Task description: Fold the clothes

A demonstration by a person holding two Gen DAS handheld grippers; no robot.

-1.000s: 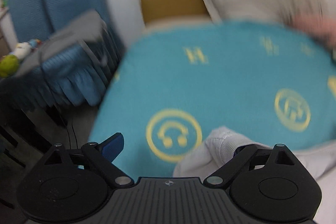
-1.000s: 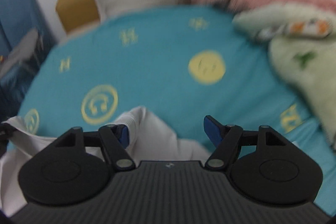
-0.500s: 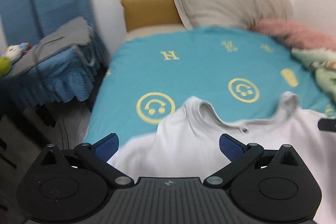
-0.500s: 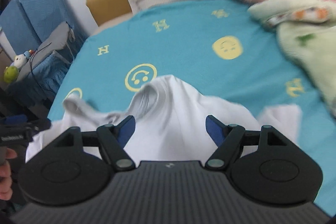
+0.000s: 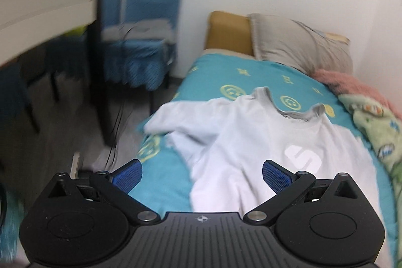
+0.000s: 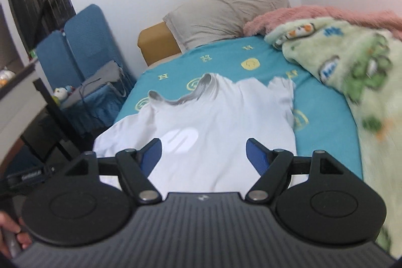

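**Shirt lies spread ahead of both pairs of fingers, collar far**

Shirt (image 5: 253, 142), white with a pale logo on the chest, lies opened out face up on the teal bed sheet (image 6: 324, 117). Its long axis runs straight away from both grippers: hem at the near edge, below and between the fingers, and grey collar (image 6: 183, 94) at the far end toward the pillow (image 6: 226, 14).

Left gripper (image 5: 201, 173) has its fingers wide apart with nothing between them; the shirt's body sits ahead and toward its right finger, while the rumpled left sleeve (image 5: 176, 117) lies ahead and beyond its left finger, near the bed's edge. Right gripper (image 6: 203, 155) also stands with fingers spread and empty, hovering over the lower chest; the other sleeve (image 6: 281, 94) is ahead and past its right finger, beside the green blanket (image 6: 364, 82).

Judging by this layout, each sleeve is nearer to the gripper on its own side, so a lengthwise fold would bring each side inward across that long axis. The left sleeve is bunched and may need smoothing before it folds cleanly.
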